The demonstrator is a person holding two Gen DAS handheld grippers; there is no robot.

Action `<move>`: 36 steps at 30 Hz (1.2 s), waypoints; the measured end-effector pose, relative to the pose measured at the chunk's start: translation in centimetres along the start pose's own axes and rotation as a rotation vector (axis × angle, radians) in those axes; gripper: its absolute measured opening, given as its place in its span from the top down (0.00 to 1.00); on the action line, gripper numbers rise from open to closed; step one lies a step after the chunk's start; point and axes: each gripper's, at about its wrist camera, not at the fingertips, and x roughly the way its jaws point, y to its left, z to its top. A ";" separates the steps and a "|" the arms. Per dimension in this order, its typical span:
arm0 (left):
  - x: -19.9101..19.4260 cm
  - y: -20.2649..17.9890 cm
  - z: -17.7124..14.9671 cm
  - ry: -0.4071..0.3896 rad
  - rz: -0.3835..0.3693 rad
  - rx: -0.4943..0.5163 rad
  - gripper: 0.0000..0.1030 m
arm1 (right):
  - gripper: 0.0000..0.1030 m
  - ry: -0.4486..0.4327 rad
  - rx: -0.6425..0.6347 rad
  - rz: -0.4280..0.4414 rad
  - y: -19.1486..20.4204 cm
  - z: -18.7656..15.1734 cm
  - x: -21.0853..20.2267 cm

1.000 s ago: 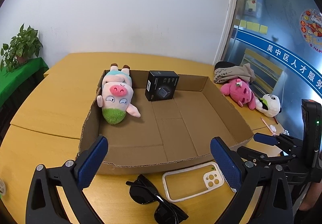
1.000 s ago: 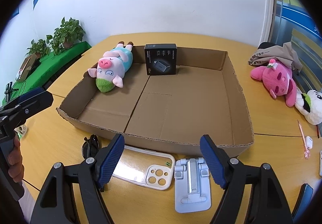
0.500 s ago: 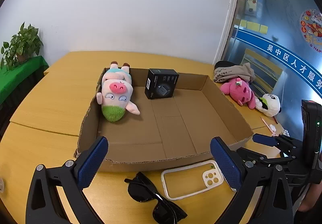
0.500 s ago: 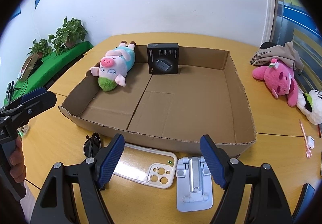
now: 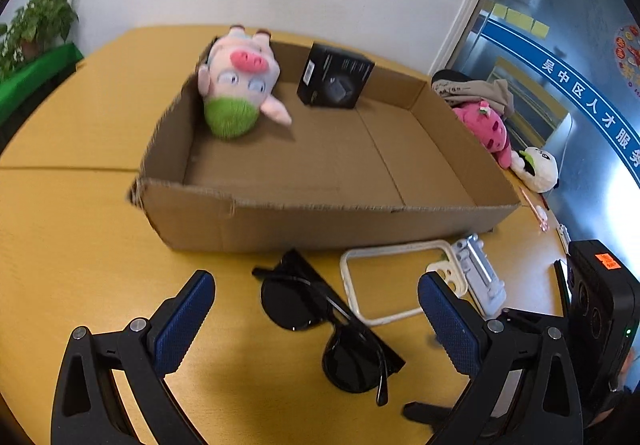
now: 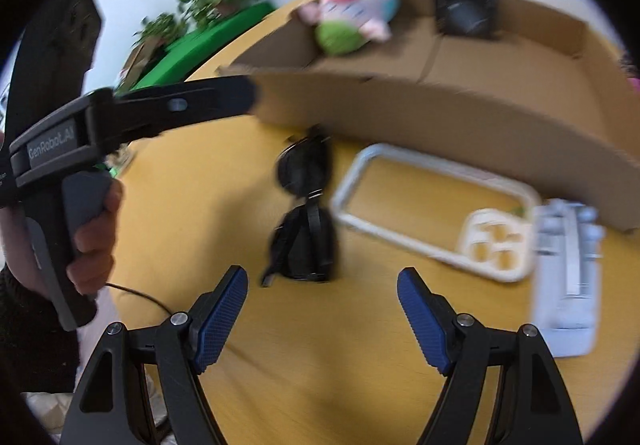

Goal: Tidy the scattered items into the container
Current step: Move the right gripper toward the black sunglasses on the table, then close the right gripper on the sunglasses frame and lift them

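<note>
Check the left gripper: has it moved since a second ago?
Yes. The left gripper has dropped toward the sunglasses; the cardboard box now sits higher in its view.

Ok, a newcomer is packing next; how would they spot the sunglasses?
Find the cardboard box on the yellow table. In front of its near wall lie three things; the sunglasses are leftmost, the only black one, beside a pale phone case.

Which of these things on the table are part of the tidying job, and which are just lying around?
Job: cardboard box; sunglasses, phone case and phone stand lying in front of it; pig plush and black box already inside.

Probably bystanders: pink plush, panda plush, cloth, plants.
</note>
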 end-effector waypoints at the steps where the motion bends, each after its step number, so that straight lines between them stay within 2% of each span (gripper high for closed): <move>1: 0.3 0.3 -0.2 0.011 -0.007 -0.010 0.01 | 0.25 0.004 -0.005 0.010 0.4 0.2 0.5; 5: 1.2 1.6 -1.1 0.042 -0.044 -0.065 0.01 | 0.25 0.016 0.000 0.038 1.2 1.0 2.1; 9: 2.1 3.1 -1.8 0.073 -0.066 -0.136 0.03 | 0.23 0.050 -0.020 0.002 2.0 1.2 4.2; 12: 2.5 3.8 -2.2 0.088 -0.077 -0.150 0.03 | 0.24 0.045 -0.045 -0.014 2.7 1.2 4.6; 14: 2.7 4.1 -2.5 0.096 -0.087 -0.167 0.03 | 0.30 0.038 -0.042 -0.023 2.7 1.2 4.6; 16: 2.9 4.3 -2.6 0.104 -0.098 -0.174 0.03 | 0.50 0.032 -0.058 -0.066 2.7 1.1 4.5; 19: 3.4 4.4 -2.8 0.124 -0.116 -0.183 0.04 | 0.66 0.023 -0.047 -0.099 2.1 1.0 4.2; 23: 4.1 4.1 -2.9 0.151 -0.158 -0.197 0.05 | 0.79 0.013 -0.021 -0.085 1.6 0.5 3.8; 26: 4.3 4.0 -2.9 0.163 -0.213 -0.223 0.06 | 0.81 0.014 0.006 -0.040 1.2 0.2 3.5; 29: 4.6 3.9 -2.9 0.174 -0.250 -0.250 0.15 | 0.82 0.013 0.033 -0.001 1.0 -0.1 3.4; 32: 5.1 4.0 -2.8 0.195 -0.263 -0.270 0.38 | 0.84 0.008 0.048 0.055 1.1 -0.4 3.6; 34: 5.6 4.1 -3.0 0.218 -0.275 -0.295 0.61 | 0.86 0.002 0.040 0.075 1.2 -0.6 3.5; 36: 5.9 4.3 -3.1 0.232 -0.292 -0.310 0.67 | 0.88 -0.002 0.034 0.090 1.3 -0.7 3.5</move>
